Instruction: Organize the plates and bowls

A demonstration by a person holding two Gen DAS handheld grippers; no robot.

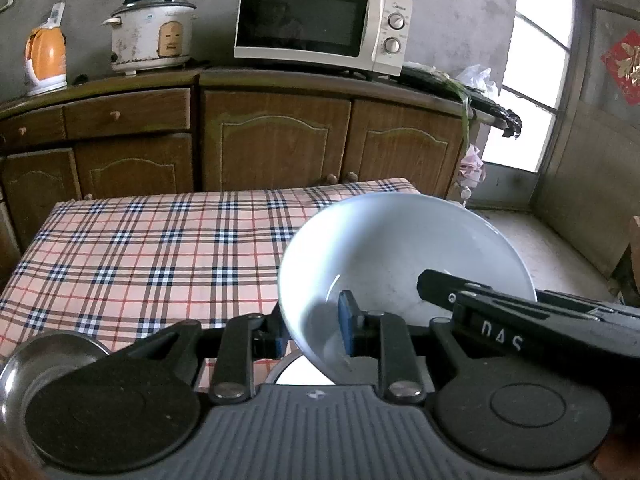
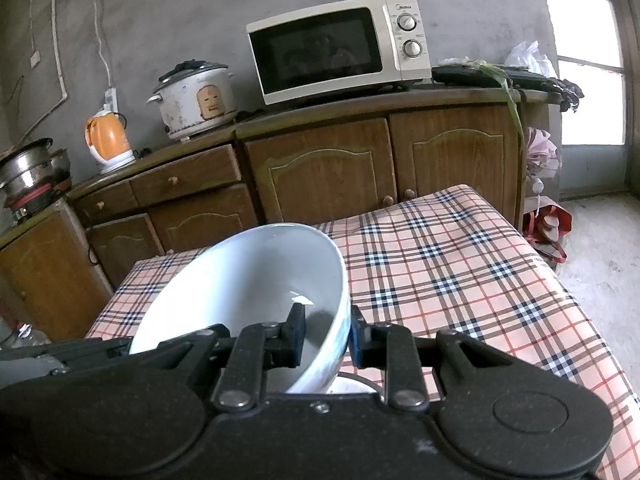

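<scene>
A white bowl (image 1: 396, 252) hangs tilted above the checked tablecloth (image 1: 140, 248), held from both sides. My left gripper (image 1: 314, 332) is shut on its near-left rim, one blue pad inside and one outside. My right gripper (image 2: 330, 332) is shut on the opposite rim of the same white bowl (image 2: 248, 280), which fills the lower left of the right wrist view. The right gripper's black body (image 1: 520, 316) shows at the right of the left wrist view. Directly under the bowl a white dish (image 1: 300, 376) peeks out, seen also as the white dish (image 2: 348, 386) in the right wrist view.
A steel bowl (image 1: 44, 360) sits at the table's near left. Behind the table runs a wooden cabinet (image 1: 276, 140) carrying a microwave (image 1: 320, 20), a rice cooker (image 1: 148, 36) and an orange kettle (image 1: 44, 60). Steel pots (image 2: 28, 168) stand far left. Concrete floor (image 2: 600, 272) lies right of the table.
</scene>
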